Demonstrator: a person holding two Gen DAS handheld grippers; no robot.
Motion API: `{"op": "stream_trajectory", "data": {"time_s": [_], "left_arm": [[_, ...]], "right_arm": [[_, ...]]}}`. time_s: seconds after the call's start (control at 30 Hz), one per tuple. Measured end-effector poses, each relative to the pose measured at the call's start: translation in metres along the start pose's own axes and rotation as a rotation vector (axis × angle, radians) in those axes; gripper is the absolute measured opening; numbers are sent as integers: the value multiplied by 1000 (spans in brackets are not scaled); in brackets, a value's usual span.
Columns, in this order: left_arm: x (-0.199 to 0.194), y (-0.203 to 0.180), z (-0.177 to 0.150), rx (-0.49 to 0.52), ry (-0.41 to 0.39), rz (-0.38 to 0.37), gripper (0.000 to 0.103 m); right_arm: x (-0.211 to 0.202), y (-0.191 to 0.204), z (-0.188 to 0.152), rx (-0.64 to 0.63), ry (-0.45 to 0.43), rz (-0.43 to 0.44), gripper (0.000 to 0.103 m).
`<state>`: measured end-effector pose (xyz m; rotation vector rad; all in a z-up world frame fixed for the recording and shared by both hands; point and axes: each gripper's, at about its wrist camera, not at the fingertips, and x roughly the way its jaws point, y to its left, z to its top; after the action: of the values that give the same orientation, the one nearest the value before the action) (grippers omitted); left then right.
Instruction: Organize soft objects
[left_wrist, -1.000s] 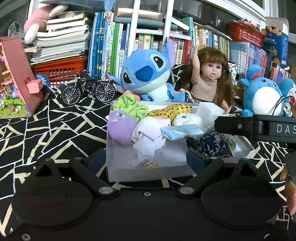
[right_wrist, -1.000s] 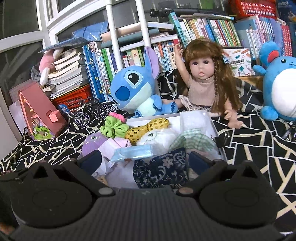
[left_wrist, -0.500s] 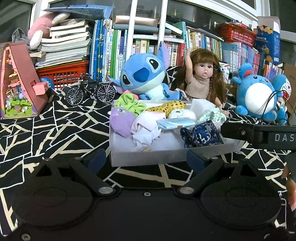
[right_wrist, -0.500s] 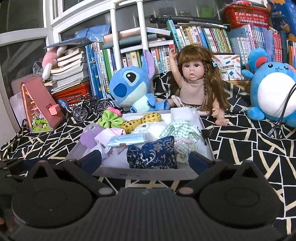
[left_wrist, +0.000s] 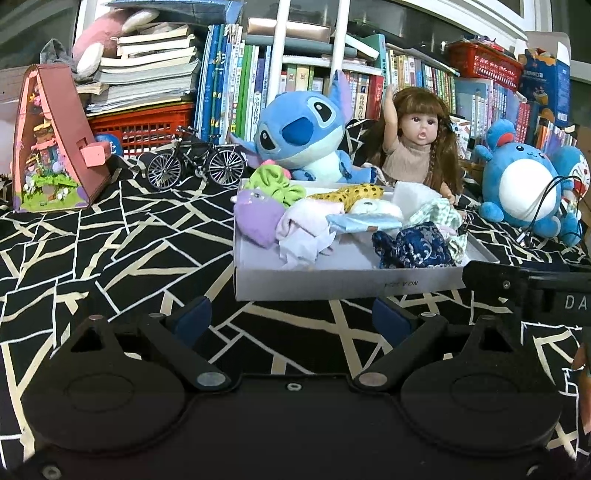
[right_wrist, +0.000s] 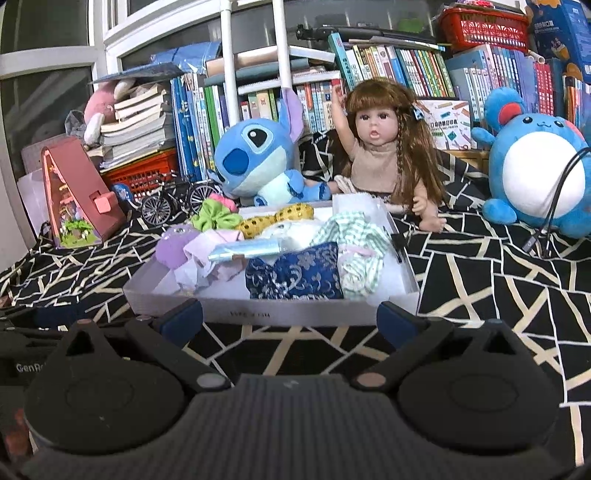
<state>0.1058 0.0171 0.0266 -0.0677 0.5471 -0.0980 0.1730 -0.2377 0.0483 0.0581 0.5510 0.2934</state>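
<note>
While both claws, left gripper and right gripper, hang released and empty at six o'clock of the box, its heaped soft things could spill if a finger nudged the wall.

The print on the front wall of the white box is too small to read in either view. Inside the box, the navy floral pouch covers what lies beneath it. Behind the box, the doll has its legs hidden by the box's far wall. Right of the box, the round blue plush is cut by the picture's edge.
</note>
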Motion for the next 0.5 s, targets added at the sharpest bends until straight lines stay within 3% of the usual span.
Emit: {"op": "stream_trajectory", "data": {"time_s": [0.5], "left_arm": [[22, -3, -12, -41, 47, 74, 94]], "right_arm": [[21, -5, -21, 32, 75, -76, 103]]}}
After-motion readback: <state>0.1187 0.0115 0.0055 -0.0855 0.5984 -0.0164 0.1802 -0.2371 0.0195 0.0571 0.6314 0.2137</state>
